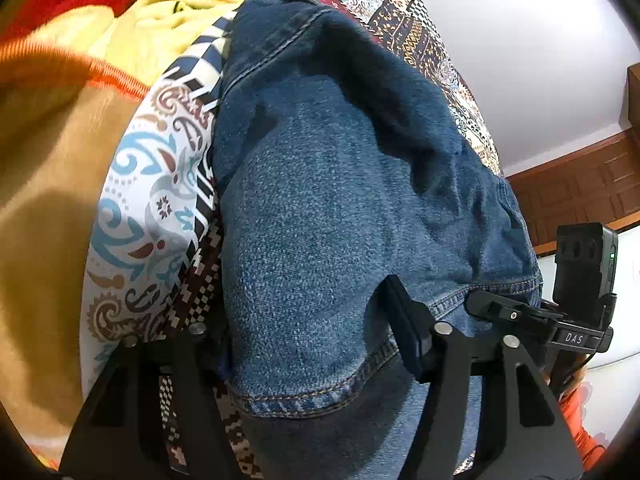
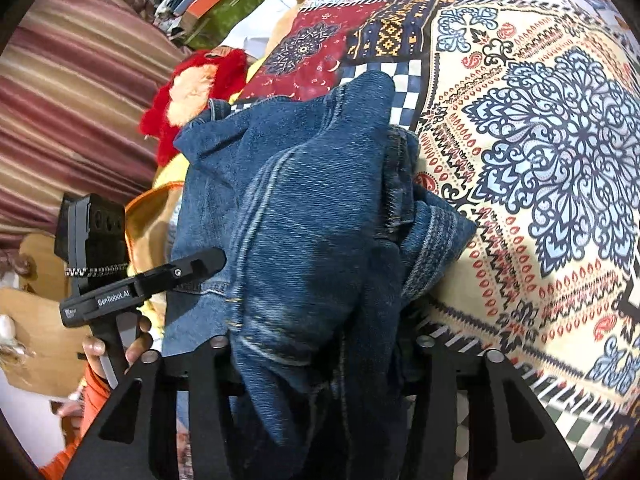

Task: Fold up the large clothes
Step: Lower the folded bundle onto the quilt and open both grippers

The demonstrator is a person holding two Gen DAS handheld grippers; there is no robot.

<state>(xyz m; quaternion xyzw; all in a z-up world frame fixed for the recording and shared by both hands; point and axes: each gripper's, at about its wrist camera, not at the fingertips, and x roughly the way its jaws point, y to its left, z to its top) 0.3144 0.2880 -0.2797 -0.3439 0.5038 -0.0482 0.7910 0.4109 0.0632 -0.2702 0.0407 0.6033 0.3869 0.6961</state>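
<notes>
Fingers of both grippers have denim running between them: the left gripper (image 1: 312, 344) straddles a stitched hem of the jeans (image 1: 340, 200), and the right gripper (image 2: 320, 356) has a thick bunch of the same jeans (image 2: 304, 208) filling the gap between its 2 fingers. Whether the pads press on the cloth or merely flank it I cannot tell in either view, since the denim hides the tips.

The jeans lie heaped on the patterned bedspread (image 2: 540, 140), doubled over, with 1 leg end reaching toward the spread's checkered band. My reading is that the garment is being laid down for a fold.

To do this well, both ends should come down together so the hem stays straight; the cloth should then be drawn taut toward the bedspread's open, medallion-printed part, away from the yellow garment (image 1: 160, 28) and the red fluffy item (image 2: 188, 92) crowding its far side. Heavy denim bunches readily, so the lump at the right gripper needs flattening first.
</notes>
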